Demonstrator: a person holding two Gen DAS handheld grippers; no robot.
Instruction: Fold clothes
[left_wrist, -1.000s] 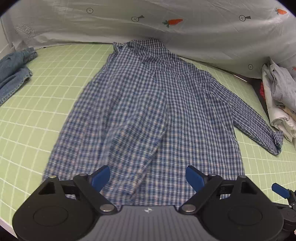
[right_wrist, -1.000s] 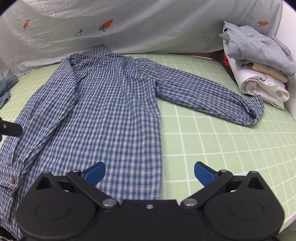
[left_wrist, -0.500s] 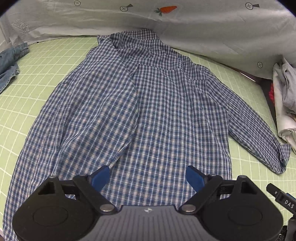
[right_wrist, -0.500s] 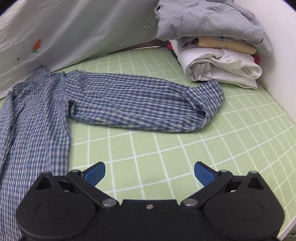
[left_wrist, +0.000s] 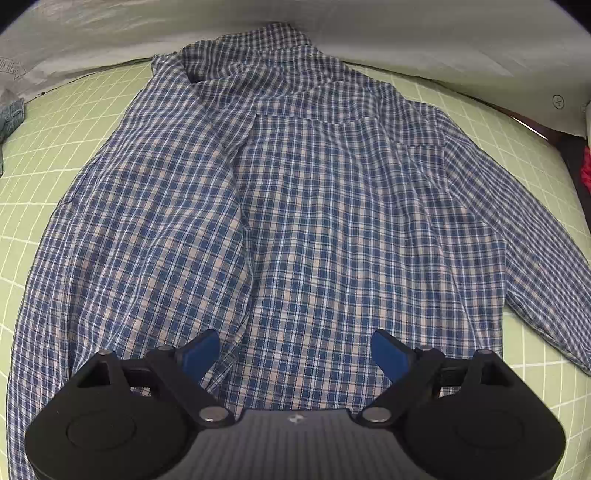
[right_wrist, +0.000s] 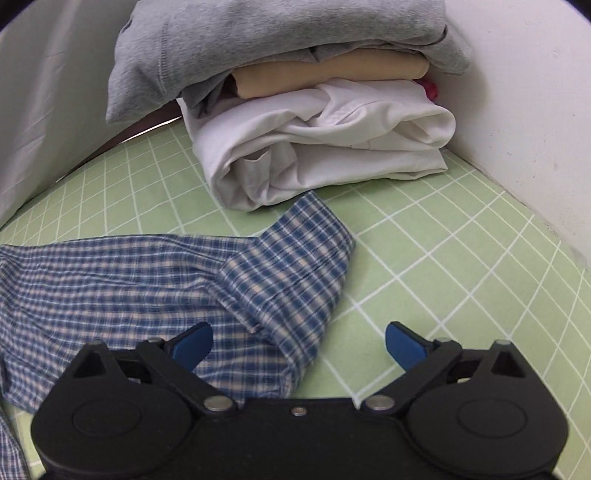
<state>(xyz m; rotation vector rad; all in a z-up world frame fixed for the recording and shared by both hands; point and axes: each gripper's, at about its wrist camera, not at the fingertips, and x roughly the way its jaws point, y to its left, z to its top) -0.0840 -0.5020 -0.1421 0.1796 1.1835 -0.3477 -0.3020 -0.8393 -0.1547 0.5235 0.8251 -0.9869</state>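
Both grippers' jaws gape over the plaid shirt (left_wrist: 314, 221) on green mat (right_wrist: 443, 258)

A pale green mat (right_wrist: 461, 266) ruled with a white grid covers the table. Along its far edge hangs a light grey-white sheet (left_wrist: 461, 48) printed with small motifs. On the right side a plain white wall (right_wrist: 524, 110) rises, lightly scuffed, under soft, even light.
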